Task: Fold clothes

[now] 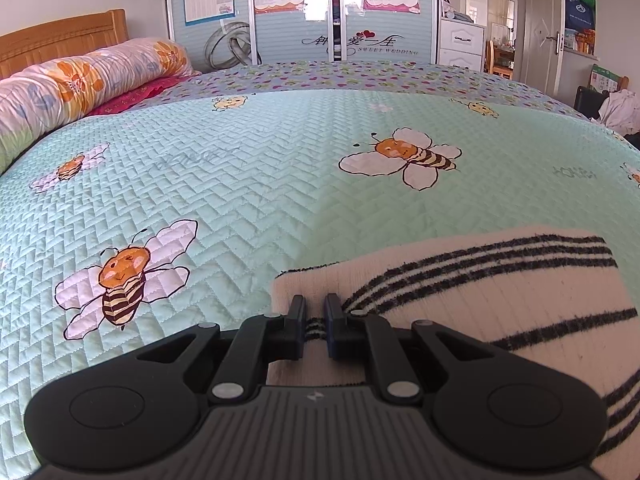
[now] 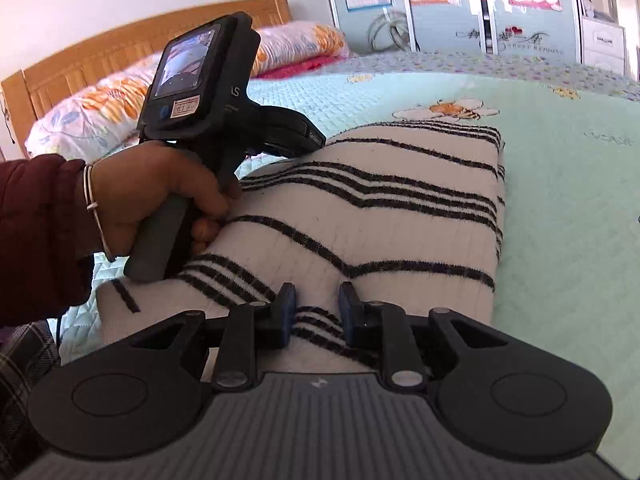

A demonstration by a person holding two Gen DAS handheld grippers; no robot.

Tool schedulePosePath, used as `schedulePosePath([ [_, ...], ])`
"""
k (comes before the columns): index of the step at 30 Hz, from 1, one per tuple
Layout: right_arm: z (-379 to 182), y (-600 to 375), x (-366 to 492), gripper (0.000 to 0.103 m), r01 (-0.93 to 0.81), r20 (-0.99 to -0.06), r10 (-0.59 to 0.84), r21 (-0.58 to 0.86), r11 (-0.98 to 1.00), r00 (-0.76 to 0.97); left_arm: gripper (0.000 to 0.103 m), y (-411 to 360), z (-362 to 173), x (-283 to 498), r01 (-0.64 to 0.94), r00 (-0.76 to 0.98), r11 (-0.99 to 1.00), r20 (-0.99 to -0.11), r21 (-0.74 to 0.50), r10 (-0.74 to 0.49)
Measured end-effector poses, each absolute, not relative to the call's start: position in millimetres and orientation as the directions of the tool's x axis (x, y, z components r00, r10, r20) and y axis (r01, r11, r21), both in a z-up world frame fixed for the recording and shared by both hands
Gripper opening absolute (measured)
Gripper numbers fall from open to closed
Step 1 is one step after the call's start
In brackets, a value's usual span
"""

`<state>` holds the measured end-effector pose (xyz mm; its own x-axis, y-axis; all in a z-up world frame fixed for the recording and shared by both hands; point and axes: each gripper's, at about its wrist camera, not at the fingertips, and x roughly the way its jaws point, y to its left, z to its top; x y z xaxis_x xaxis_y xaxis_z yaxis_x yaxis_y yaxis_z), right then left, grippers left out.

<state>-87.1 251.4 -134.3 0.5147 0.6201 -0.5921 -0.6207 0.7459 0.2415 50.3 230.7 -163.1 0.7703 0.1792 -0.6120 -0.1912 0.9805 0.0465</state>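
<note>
Sweater (image 2: 360, 216), cream with black stripes, lies on the bed's green quilted bedspread (image 1: 248, 184) at its near edge, already gathered into a compact, roughly rectangular bundle with several layers stacked on one another. Judging by that shape, most of the folding looks done; what seems left is to let go, flatten the lumpy top and perhaps square the edges.

Nearest in the right wrist view, the right gripper (image 2: 316, 316) sits at the bundle's near edge. Its jaws stand narrowly apart with a ridge of striped fabric between them; the blue pads do not plainly press on the cloth, so it reads as loosened rather than clamped.

In the left wrist view, the left gripper (image 1: 315, 324) is at the bundle's near left corner, its jaws drawn almost together and pinching a small tuck of the striped knit. The person's hand (image 2: 160, 200) grips its handle, resting against the left side of the sweater, with a dark red sleeve (image 2: 36, 236) behind it.

Farther on, the sweater's far edge stops well short of the middle of the bed. Beyond it the bedspread runs bare to a rolled floral quilt (image 1: 88, 76) by the wooden headboard (image 1: 60, 40), and a wardrobe (image 1: 300, 12) stands past the far edge.
</note>
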Motion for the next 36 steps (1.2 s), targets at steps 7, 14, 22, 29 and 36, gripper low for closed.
schedulePosePath([
  [7,-88,216,-38,0.025,-0.496,-0.444,0.640,0.406,0.768,0.628,0.010,231,-163,50,-0.192,0.772,0.980,-0.610,0.043,0.178],
  [14,-125,236,46,0.026,-0.364,-0.555,0.502,0.346,0.865,0.663,0.010,230,-163,50,-0.191,0.771,0.980,-0.610,0.050,0.181],
  [22,-126,231,30,0.025,-0.381,-0.568,0.491,0.310,0.871,0.661,0.011,228,-142,45,-0.171,0.754,0.983,-0.633,0.071,0.177],
  [29,-94,222,-13,0.037,-0.344,-0.452,0.627,0.561,0.753,0.635,0.051,215,-104,-1,-0.170,0.661,0.983,-0.747,-0.063,0.066],
  [36,-151,249,-43,0.045,-0.436,-0.604,0.523,0.300,0.848,0.602,0.062,200,-147,-25,-0.135,0.622,0.989,-0.783,-0.066,0.033],
])
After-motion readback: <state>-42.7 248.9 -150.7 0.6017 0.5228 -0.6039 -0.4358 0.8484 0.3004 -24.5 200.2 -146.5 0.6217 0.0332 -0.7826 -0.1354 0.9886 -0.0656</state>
